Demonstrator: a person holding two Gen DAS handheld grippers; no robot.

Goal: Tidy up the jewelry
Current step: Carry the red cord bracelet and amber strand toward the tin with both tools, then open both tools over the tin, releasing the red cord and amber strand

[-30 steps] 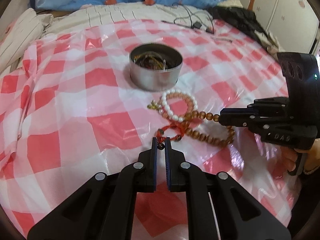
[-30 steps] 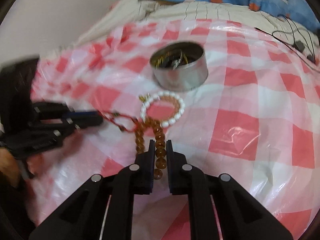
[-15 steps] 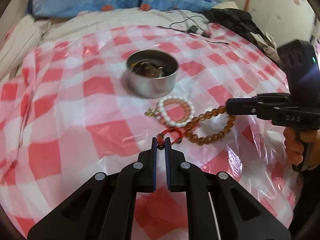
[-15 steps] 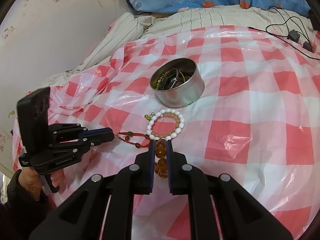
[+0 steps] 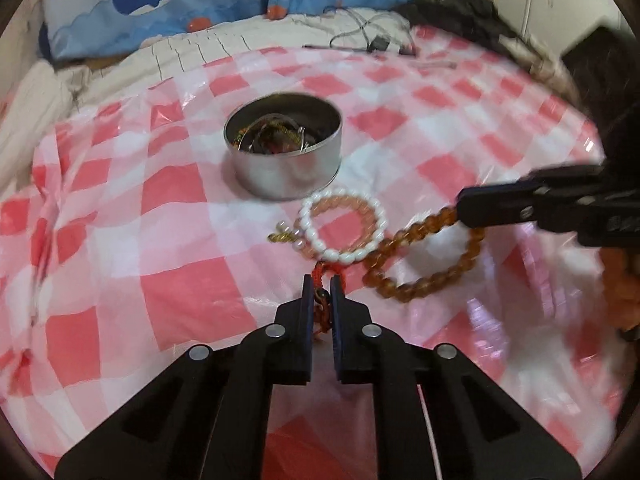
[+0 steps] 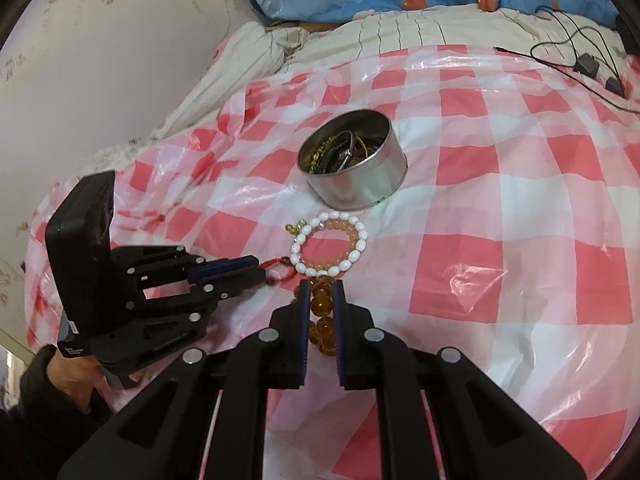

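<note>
A round metal tin (image 5: 283, 150) holding several pieces of jewelry stands on the red-and-white checked cloth; it also shows in the right wrist view (image 6: 352, 164). In front of it lie a white bead bracelet (image 5: 342, 228) (image 6: 329, 249) and a pink bead bracelet (image 5: 332, 204). My left gripper (image 5: 323, 284) (image 6: 256, 270) is shut on a red cord bracelet (image 5: 322, 276) (image 6: 276, 266). My right gripper (image 6: 321, 288) (image 5: 464, 210) is shut on an amber bead bracelet (image 5: 424, 264) (image 6: 320, 306), held just above the cloth.
The checked plastic cloth (image 5: 160, 264) covers a bed. A whale-print pillow (image 5: 192, 0) lies at the far end. Black cables and a charger (image 6: 584, 64) lie at the far right. Dark clothing (image 5: 472, 20) is piled at the right. A wall (image 6: 100, 40) stands left.
Both grippers have lifted and drawn back a little while staying shut, pulling the red cord and the amber beads away from the white bracelet. The tin has not moved.
</note>
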